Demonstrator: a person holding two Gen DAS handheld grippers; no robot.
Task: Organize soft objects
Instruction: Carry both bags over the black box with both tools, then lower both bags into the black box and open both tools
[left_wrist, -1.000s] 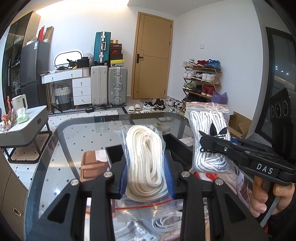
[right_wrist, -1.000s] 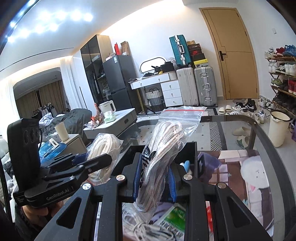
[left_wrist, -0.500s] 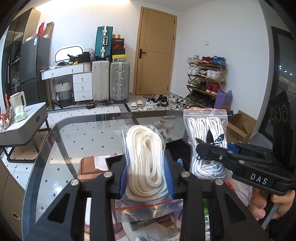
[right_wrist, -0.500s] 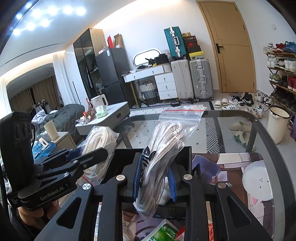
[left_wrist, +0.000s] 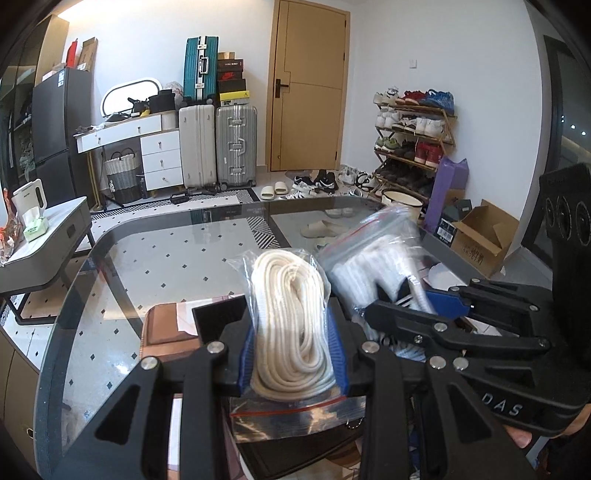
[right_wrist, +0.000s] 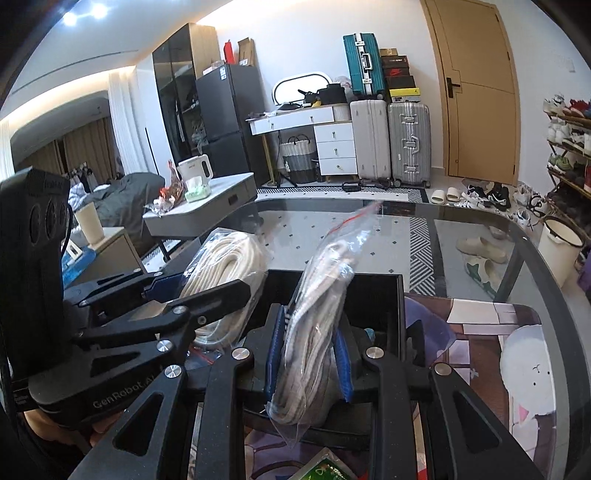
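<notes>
left gripper (left_wrist: 293, 363): clamped on cream rope bag (left_wrist: 291, 325), held upright over black box (left_wrist: 218, 319)
right gripper (right_wrist: 310, 360): clamped on grey lace bag (right_wrist: 317, 332), at 3 o'clock of the other
glass table (left_wrist: 166, 258): beneath both

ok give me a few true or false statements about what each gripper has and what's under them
1. The left gripper is shut on a bag of cream rope. True.
2. The right gripper is empty. False: it is shut on a bag of white laces.
3. Both bags are held over a black box on the glass table. True.
4. The door behind stands open. False: it is closed.
</notes>
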